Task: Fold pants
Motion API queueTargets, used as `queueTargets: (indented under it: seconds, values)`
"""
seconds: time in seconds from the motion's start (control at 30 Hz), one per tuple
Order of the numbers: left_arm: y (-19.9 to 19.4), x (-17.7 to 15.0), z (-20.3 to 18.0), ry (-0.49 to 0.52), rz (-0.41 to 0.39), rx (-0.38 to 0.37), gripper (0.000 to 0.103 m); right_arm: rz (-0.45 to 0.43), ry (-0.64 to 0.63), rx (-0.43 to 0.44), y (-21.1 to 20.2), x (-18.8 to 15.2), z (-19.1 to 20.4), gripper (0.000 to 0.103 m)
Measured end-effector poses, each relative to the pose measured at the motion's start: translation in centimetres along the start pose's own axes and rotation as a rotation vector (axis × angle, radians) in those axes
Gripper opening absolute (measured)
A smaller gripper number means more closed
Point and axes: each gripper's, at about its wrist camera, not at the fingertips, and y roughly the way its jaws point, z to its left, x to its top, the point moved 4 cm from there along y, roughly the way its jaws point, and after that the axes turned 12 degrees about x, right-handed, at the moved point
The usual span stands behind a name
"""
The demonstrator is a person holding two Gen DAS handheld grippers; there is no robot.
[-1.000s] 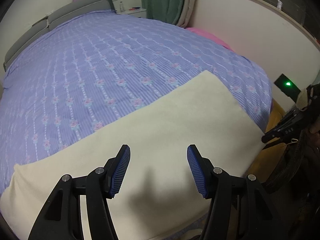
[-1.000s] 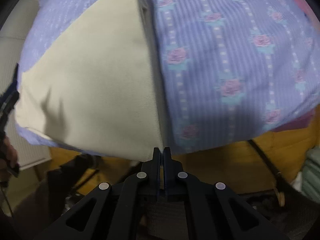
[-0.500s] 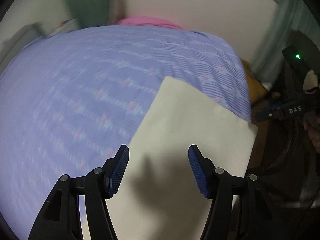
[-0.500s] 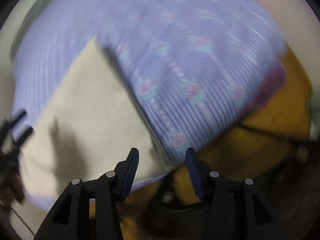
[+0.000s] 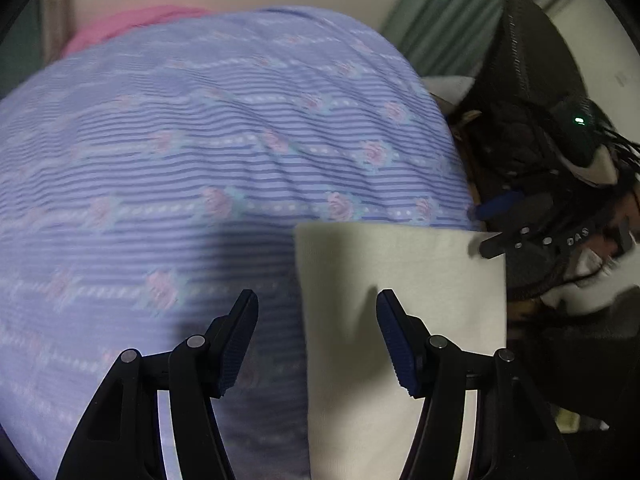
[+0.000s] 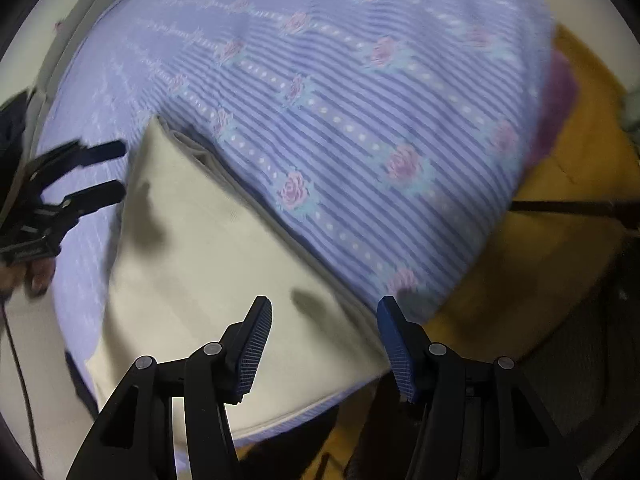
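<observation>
Already the pants (image 5: pixel 400 320) are seen folded into a flat cream rectangle with stacked layers along one edge (image 6: pixel 192 148), laid near the corner of the bed (image 6: pixel 360 100), close to the edge nearest the person. How many folds went in cannot be told. Judged from the shape, most of the task looks done; whether one more fold or only smoothing is left cannot be settled.

Left gripper (image 5: pixel 316 336): jaws apart, nothing between them. It is held above the left edge of the pants, one finger over the sheet, the other over the cloth; contact is not shown.

Right gripper (image 6: pixel 324 340): jaws are opening, nothing clamped. The near corner of the pants is seen below the gap, pads clear of it. So the cloth is released and held by neither tool.

Each gripper is also caught in the other's view: left one at the far side of the pants (image 6: pixel 76 184), right one by the pants' corner (image 5: pixel 520 236), partly blurred.

Count:
- pants: one, folded
- grippers: two, both empty
- fingers: two per gripper
- bed: one, striped floral sheet
- pink cloth (image 5: pixel 132 24) at the far edge: one
- green curtain (image 5: pixel 440 12): one
- green indicator light (image 5: pixel 580 121): one

Floor past the bed is seen as orange-brown (image 6: pixel 560 208); dark items there are too blurred to name.
</observation>
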Motion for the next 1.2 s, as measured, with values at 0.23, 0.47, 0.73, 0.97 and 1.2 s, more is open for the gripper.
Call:
queueTargets:
  seconds: [0.23,0.47,0.73,0.97,1.2]
  values:
    - [3.0,1.0,-0.3,0.076,0.093,-0.075,0.06,0.186,-0.027,0.051,1.8,0.9,-1.9,0.059]
    - [4.2,2.0,-0.5,0.057,0.158,-0.161,0.076,0.367,0.002,0.165,4.5,1.7,-3.2,0.06]
    - [5.0,2.6,-1.7,0.076,0.145,-0.186,0.045,0.51,-0.003,0.169,7.0,1.2,-2.3,0.06]
    - [4.5,2.2,-2.7,0.077,0.126,-0.196,0.022,0.481,-0.074,0.273,5.5,0.3,-0.1,0.02]
    - [-0.8,1.3,-3.0,0.087,0.075,-0.157,0.019,0.342,-0.203,0.276,1.0,-1.2,3.0,0.017]
